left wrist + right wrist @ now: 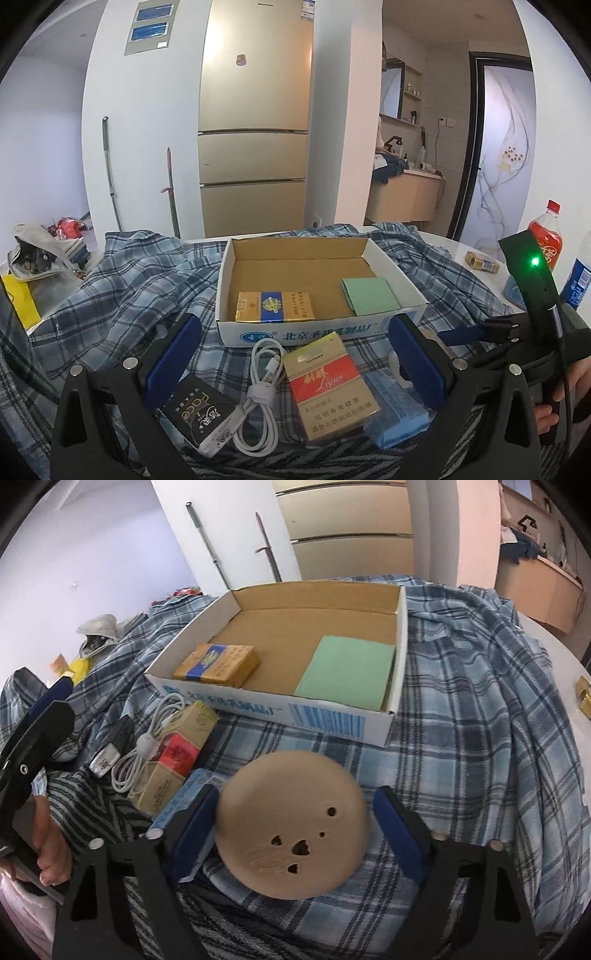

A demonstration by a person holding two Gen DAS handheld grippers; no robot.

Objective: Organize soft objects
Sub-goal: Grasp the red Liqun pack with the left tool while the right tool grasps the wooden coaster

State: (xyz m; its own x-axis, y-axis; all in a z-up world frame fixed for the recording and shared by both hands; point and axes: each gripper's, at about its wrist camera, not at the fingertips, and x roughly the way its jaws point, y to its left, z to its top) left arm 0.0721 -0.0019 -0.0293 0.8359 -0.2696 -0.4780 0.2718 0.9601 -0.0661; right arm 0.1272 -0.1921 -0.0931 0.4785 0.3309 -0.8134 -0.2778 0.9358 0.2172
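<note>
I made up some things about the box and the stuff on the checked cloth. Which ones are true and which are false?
1. The cardboard box holds a green pad. True.
2. A white cable lies inside the box. False: it lies on the checked cloth in front of the box.
3. A tan round thing sits between the fingers of the right hand-held gripper. True.
4. The left hand-held gripper is shut on the red pack. False: its jaws are open.
</note>
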